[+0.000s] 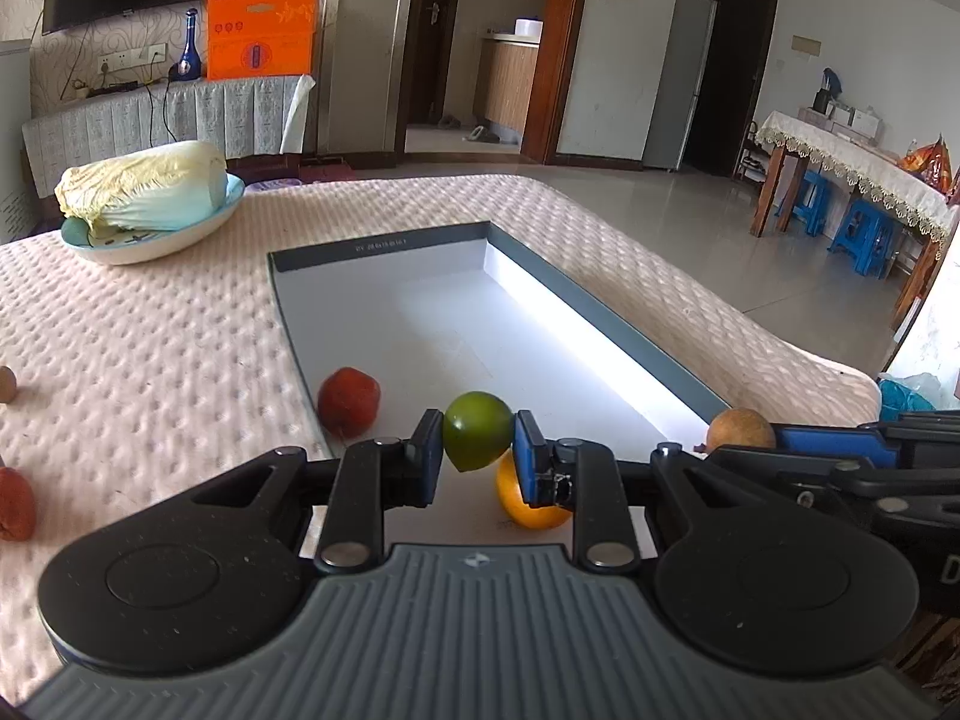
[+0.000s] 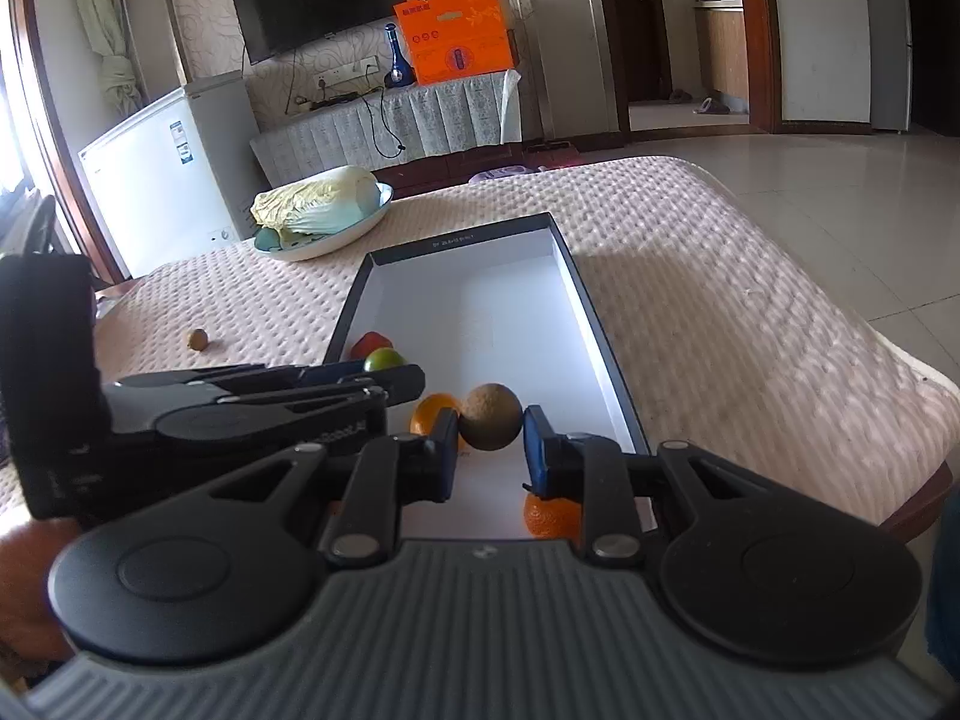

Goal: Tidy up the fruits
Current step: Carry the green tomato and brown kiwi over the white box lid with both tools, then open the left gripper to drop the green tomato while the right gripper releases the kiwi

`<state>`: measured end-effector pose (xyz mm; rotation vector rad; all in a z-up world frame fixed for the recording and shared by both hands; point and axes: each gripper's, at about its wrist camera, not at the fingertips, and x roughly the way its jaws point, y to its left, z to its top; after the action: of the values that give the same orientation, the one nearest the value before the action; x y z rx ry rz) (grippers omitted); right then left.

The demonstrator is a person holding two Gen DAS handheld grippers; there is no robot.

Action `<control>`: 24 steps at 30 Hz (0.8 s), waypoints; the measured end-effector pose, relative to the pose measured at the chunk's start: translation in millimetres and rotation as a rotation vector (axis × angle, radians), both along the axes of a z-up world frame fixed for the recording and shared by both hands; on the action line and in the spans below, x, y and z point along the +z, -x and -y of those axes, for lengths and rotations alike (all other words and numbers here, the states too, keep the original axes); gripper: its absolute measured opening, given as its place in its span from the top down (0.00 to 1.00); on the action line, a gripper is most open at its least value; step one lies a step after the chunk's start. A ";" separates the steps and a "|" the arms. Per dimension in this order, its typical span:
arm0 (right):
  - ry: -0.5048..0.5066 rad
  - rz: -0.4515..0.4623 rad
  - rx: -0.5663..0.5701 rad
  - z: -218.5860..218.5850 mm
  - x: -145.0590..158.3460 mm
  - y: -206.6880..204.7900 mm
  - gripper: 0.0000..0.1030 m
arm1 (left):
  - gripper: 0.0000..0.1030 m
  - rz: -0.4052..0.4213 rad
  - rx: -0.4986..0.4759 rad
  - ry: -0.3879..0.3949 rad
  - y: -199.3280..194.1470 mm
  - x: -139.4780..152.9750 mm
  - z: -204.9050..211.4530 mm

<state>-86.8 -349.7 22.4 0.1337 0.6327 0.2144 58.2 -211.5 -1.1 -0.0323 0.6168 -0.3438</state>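
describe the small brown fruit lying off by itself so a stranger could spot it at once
Start at the grey box on the quilted pink table cover. Look left of it, toward the cabbage plate. The small brown fruit lies alone on the cloth there, outside the box, touching nothing.

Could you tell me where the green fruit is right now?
The green fruit is clamped in the left gripper, over the near end of the box, between red fruit and orange.

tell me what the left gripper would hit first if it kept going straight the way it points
Probably the white floor of the open box: the left gripper, shut on the green fruit, angles down into it. Depth is uncertain.
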 end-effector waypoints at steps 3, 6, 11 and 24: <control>-0.003 -0.002 -0.002 2.7 -0.4 -0.6 0.74 | 0.72 -0.001 -0.002 -0.002 -2.5 -1.5 3.0; -0.006 -0.004 -0.005 3.6 -0.9 -1.0 0.74 | 0.71 0.000 0.001 -0.003 -3.8 -2.0 2.7; -0.004 -0.003 -0.001 2.3 -1.7 -1.4 0.74 | 0.71 0.005 -0.002 -0.013 -2.9 -1.7 2.9; 0.018 -0.030 -0.030 0.0 -12.0 -12.7 0.74 | 0.62 0.032 -0.007 0.015 7.0 9.5 -10.1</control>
<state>-74.1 -349.7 10.4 0.1288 0.6618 0.1783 51.2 -201.4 8.4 -0.0391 0.5828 -0.3557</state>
